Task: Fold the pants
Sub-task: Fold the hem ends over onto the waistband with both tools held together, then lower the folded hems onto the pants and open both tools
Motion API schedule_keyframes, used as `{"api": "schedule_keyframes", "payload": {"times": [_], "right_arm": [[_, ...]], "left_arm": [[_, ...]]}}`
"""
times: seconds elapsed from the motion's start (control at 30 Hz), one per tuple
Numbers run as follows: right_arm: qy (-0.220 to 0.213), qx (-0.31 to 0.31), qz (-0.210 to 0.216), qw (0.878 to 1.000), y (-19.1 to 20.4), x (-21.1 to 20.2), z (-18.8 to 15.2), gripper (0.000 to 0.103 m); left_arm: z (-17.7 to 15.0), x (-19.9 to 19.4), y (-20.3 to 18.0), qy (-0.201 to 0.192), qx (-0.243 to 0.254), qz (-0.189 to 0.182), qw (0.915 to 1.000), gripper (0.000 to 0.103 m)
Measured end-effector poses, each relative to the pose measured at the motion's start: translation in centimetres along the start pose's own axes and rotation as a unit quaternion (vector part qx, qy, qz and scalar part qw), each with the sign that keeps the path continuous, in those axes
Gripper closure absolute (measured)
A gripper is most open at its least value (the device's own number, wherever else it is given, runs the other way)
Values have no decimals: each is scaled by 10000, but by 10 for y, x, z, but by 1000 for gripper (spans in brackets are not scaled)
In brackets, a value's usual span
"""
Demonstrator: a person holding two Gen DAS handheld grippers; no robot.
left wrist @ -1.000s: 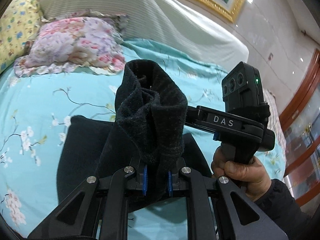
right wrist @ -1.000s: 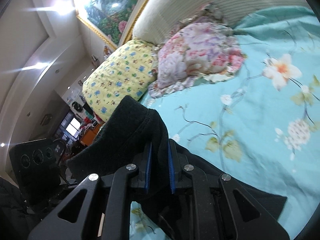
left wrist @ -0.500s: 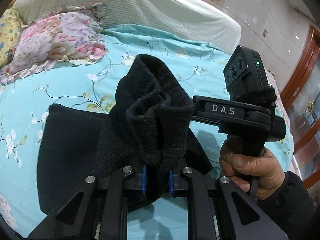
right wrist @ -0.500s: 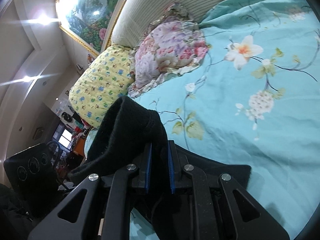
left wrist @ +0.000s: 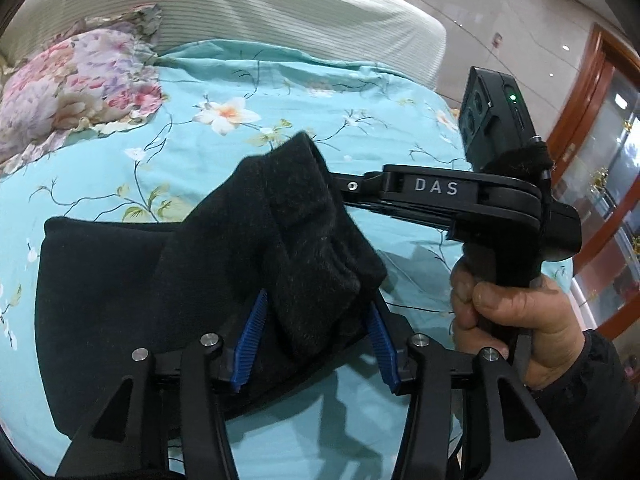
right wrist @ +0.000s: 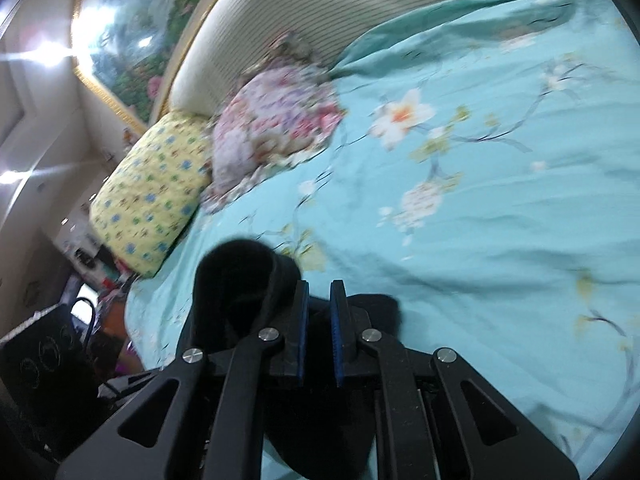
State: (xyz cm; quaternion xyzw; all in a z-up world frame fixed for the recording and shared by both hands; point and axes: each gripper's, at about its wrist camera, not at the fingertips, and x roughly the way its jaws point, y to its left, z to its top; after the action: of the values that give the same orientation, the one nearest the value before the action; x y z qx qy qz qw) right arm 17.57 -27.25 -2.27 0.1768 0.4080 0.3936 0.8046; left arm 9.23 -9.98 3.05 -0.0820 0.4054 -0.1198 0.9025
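Now: black pants folded over on the bed

Now, from the left wrist view, the left tool (left wrist: 316, 340) is seen spread wide, its blue pads (left wrist: 250, 344) well apart, with a bunched fold of the black pants (left wrist: 168, 280) lying loosely between them, not pinched. The rest of the pants is laid flat on the turquoise floral bedspread (left wrist: 280, 112). The right tool (left wrist: 420, 188) is seen reaching in from the right, held by the right hand (left wrist: 504, 320); its tip is hidden behind the raised fold. A floral pillow (left wrist: 72, 88) is seen near the headboard (left wrist: 280, 12).

Over to the right wrist view, somewhat blurred: the right tool (right wrist: 318, 320) is shown with a narrow gap between its pads, dark cloth visible in it. Whether the cloth is gripped cannot be told. A yellow pillow (right wrist: 152, 196) is seen beside the floral one.
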Motion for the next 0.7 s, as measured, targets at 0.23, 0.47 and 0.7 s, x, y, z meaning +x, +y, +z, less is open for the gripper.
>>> {"api": "schedule_keyframes", "payload": {"times": [0.23, 0.47, 0.7], "right_arm": [[-282, 86, -713, 9970, 5, -26, -1, 39], [-531, 273, -806, 9950, 10, -43, -6, 30], [-502, 182, -894, 9946, 20, -45, -12, 26]], "left_arm": [[5, -20, 10, -213, -187, -245, 9993, 42], [8, -42, 22, -460, -318, -303, 9980, 38], [5, -53, 51, -571, -662, -181, 9960, 37]]}}
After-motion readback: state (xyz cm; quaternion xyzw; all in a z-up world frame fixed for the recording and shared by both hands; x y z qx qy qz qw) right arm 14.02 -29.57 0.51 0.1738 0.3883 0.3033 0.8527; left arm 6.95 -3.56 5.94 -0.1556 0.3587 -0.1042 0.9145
